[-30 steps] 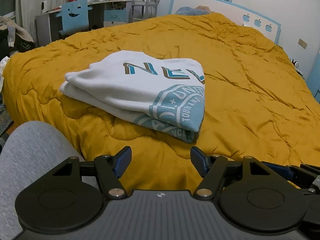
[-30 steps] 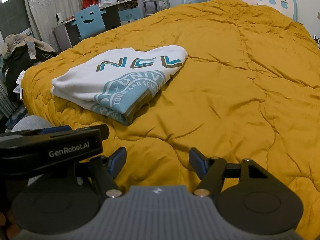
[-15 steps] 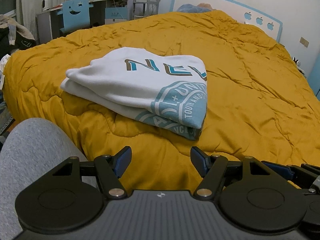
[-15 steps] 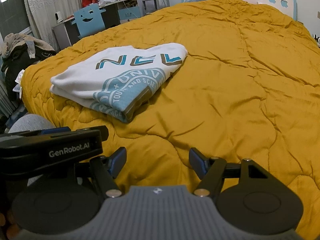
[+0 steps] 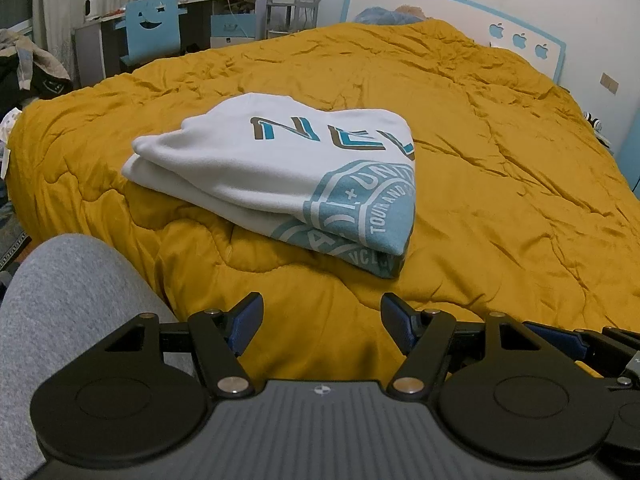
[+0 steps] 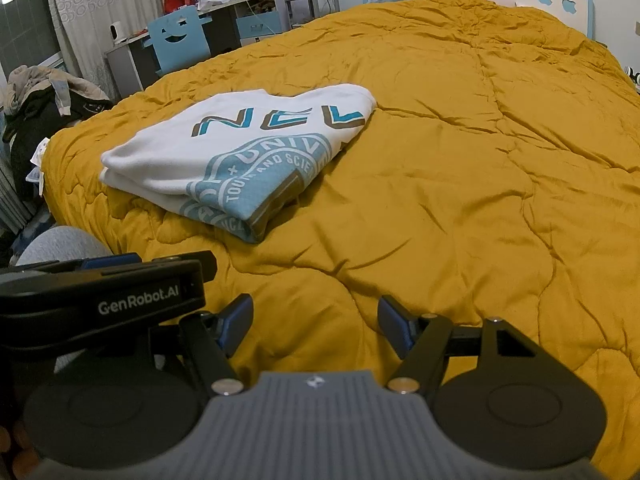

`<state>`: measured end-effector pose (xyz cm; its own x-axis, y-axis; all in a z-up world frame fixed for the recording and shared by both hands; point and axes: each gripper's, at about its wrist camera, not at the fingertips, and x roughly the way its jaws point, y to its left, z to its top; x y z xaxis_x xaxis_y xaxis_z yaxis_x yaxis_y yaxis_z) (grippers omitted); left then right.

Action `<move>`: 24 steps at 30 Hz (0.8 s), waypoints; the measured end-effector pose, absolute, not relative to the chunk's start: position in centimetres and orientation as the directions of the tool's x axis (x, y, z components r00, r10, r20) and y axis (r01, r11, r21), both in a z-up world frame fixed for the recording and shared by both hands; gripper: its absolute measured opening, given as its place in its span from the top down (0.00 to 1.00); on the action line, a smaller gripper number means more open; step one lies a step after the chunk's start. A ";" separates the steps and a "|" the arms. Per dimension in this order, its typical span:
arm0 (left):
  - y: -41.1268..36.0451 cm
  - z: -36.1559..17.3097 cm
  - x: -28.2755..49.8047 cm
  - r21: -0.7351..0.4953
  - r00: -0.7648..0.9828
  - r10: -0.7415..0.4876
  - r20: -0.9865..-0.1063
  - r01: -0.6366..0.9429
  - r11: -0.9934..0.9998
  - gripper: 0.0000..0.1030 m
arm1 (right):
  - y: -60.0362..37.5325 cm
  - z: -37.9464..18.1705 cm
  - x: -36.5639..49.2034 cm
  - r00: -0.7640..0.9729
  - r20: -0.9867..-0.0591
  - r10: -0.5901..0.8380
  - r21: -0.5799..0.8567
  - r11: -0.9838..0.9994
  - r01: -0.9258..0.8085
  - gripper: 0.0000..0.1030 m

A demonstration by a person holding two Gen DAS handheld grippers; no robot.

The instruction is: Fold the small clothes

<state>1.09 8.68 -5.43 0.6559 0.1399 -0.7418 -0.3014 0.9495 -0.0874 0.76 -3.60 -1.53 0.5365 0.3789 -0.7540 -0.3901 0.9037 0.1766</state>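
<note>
Both grippers wait, empty, in front of a folded shirt.

The left gripper (image 5: 322, 320) and right gripper (image 6: 314, 320) have their blue fingers spread wide, holding nothing. The folded white cotton T-shirt with blue print (image 5: 280, 172) lies ahead on the mustard-yellow quilted bed cover (image 5: 500, 200). It sits straight ahead of the left gripper, which looks nearer. Its long side slants from near-right to far-left.

Folded white shirt (image 6: 224, 160) on yellow quilt (image 6: 460, 200), right claw (image 6: 316, 324) spread wide, empty

Folded white printed shirt (image 5: 256, 168) flat on bedspread (image 5: 500, 208)
</note>
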 end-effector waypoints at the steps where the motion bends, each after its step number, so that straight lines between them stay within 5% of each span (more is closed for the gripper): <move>1: 8.7 -5.5 1.1 -0.090 0.654 0.137 -0.744 -0.301 0.949 0.24 | -3.6 -1.5 0.8 0.536 -0.754 0.379 0.177 0.904 -0.390 0.37; 24: 8.6 -5.5 0.9 -0.078 0.651 0.153 -0.743 -0.312 0.947 0.24 | -3.5 -1.5 0.7 0.537 -0.754 0.379 0.173 0.903 -0.394 0.37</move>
